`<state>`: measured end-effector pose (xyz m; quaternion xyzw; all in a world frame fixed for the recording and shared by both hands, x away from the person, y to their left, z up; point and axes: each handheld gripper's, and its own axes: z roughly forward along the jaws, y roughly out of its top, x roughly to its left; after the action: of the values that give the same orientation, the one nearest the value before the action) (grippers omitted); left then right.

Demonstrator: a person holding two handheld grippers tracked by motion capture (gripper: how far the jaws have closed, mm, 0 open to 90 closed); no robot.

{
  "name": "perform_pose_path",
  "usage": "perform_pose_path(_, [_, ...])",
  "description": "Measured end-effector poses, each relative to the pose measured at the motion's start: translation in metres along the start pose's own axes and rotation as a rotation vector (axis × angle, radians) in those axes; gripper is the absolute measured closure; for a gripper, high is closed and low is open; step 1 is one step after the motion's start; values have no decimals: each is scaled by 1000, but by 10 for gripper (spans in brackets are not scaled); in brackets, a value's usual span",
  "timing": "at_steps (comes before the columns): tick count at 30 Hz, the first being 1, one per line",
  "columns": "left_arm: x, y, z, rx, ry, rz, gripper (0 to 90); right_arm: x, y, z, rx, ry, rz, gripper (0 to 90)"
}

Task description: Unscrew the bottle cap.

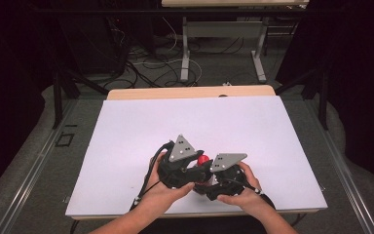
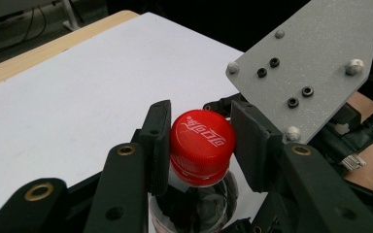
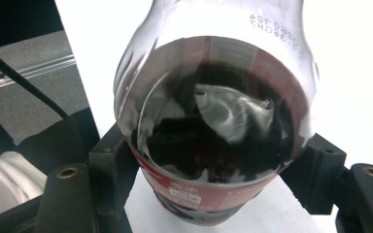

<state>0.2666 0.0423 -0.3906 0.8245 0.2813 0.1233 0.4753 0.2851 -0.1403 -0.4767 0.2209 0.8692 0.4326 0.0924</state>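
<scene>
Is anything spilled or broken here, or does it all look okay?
Nothing stands out. The bottle is held by the right gripper, its red cap is on and sits between the left gripper pads. The white table looks dry.

Your left gripper and right gripper sit side by side near you, each held from behind by a hand, forearms angled inward, both sets of jaws clamped tight.

Lab or test room, not a home: white-topped table on grey carpet, loose cables tangled across the floor behind it, metal-legged workbench further back, dark curtains at the sides, black frame struts.
</scene>
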Motion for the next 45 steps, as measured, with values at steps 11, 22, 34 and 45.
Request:
perform_pose_path(11, [25,6,-18,27,-283,139,393,3,0,0,6,82,-43,290])
perform_pose_path(22, [59,6,-9,89,-579,260,464,13,2,1,-9,170,-120,289])
perform_pose_path(34, [53,4,-7,91,-551,257,609,13,2,3,1,167,-118,290])
perform_pose_path(45, [10,0,-6,37,-107,60,614,2,0,2,3,66,-11,290])
